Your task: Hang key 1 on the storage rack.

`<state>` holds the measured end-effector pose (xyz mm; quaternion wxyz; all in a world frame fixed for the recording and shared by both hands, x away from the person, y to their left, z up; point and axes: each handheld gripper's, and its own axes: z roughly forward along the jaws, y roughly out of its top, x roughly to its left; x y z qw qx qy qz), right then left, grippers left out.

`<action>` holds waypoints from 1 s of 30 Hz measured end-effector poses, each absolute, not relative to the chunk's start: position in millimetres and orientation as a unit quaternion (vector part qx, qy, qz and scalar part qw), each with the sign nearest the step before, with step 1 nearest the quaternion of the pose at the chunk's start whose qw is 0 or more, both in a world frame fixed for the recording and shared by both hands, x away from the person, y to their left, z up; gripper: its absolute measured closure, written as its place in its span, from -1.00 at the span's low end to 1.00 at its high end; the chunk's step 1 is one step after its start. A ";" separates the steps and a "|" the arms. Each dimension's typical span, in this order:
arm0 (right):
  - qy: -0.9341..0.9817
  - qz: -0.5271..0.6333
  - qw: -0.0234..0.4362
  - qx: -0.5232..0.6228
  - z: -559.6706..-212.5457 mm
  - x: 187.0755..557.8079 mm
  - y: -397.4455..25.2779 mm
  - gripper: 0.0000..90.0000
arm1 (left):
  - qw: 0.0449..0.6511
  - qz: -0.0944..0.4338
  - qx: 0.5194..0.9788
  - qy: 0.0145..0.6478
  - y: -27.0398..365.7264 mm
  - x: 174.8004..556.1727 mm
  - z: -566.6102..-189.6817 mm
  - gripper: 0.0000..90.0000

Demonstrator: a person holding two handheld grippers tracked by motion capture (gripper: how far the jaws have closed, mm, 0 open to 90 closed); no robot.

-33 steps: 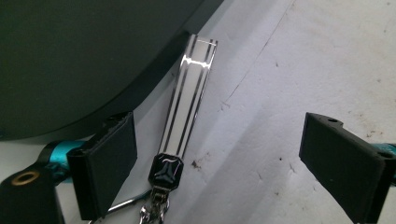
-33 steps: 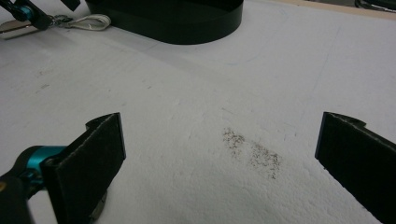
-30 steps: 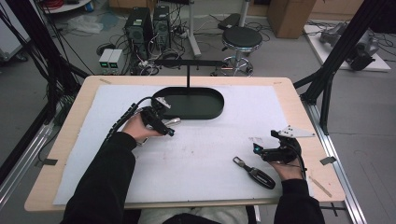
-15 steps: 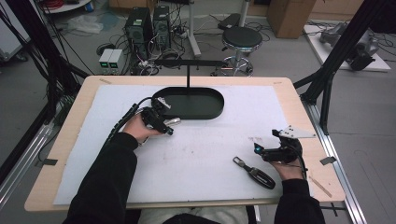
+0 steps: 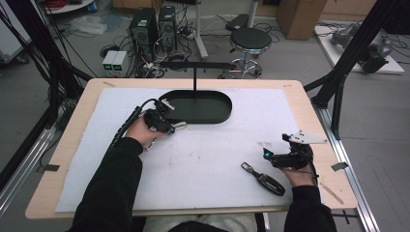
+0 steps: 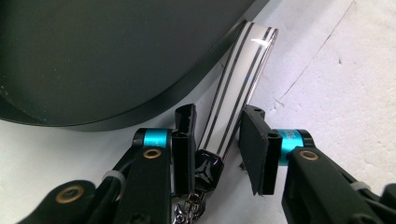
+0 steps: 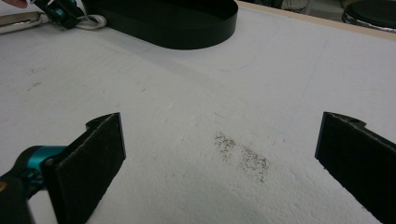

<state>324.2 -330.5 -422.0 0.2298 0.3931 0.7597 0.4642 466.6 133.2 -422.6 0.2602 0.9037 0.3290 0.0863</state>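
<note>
Cluttered workshop floor with computer towers, cables and a round black stool [image 5: 255, 39] lies beyond a pale wooden table [image 5: 309, 104] that is covered by a white foam sheet [image 5: 212, 154]. Toward the far side of the sheet stands a black oval metal tray [image 5: 212, 113] with a thin T-shaped post rising from it. The left gripper [image 5: 162, 121] sits just beside the tray's near-left rim, and in the left gripper view its jaws stand a little apart on either side of a white glossy strap with thin black stripes [image 6: 238, 88], which ends in a black fob and a bit of chain low between them; the left pad seems to touch the strap while a gap shows at the right pad, so the grasp looks unfinished rather than firm. The strap's loop leans against the tray wall [image 6: 154, 100] and lies on the sheet, outside the tray. The step in hand looks like picking up this strap; the next move probably calls for closing the jaws fully on it and lifting it clear of the rim, perhaps toward the post or into the tray. The right gripper [image 5: 278, 157] rests near the table's right edge, jaws wide open and holding nothing, over a faint brown smudge [image 7: 240, 154]. A black key fob with a metal clip [image 5: 263, 178] lies just beside it, apart from the jaws. The strap's lower end is cut off by the frame, and in the high view the strap is too small to make out well.
</note>
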 end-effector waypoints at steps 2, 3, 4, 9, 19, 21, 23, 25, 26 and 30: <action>0.759 0.464 0.229 0.395 -421.9 323.5 -330.8 -0.98 | 0.265 0.077 0.905 0.323 132.3 465.7 -422.2 0.60; 0.759 0.463 0.232 0.394 -421.8 323.6 -331.2 -0.98 | 0.263 0.082 0.907 0.317 131.5 464.7 -422.0 0.61; 0.759 0.463 0.231 0.396 -421.7 323.2 -331.1 -0.98 | 0.261 0.083 0.911 0.309 131.1 464.2 -421.5 0.62; 0.758 0.465 0.232 0.394 -421.2 322.9 -330.8 -0.98 | 0.259 0.088 0.918 0.288 128.0 459.4 -419.0 0.67; 0.757 0.467 0.230 0.395 -421.5 322.8 -330.9 -0.98 | 0.282 0.103 0.911 0.284 137.1 453.2 -401.5 0.68; 0.758 0.466 0.229 0.394 -421.7 323.1 -330.6 -0.98 | 0.294 0.106 0.905 0.290 142.4 452.3 -394.3 0.68; 0.758 0.465 0.230 0.395 -421.7 323.1 -330.9 -0.98 | 0.312 0.108 0.896 0.297 147.4 450.8 -385.7 0.69; 0.757 0.466 0.229 0.396 -421.5 322.9 -331.1 -0.98 | 0.320 0.110 0.891 0.301 152.8 450.2 -376.5 0.68; 0.757 0.466 0.229 0.396 -421.5 322.9 -331.1 -0.98 | 0.324 0.112 0.887 0.310 155.0 449.9 -372.3 0.68; 0.758 0.465 0.229 0.396 -422.0 323.1 -331.4 -0.98 | 0.339 0.105 0.873 0.336 163.7 450.1 -356.6 0.69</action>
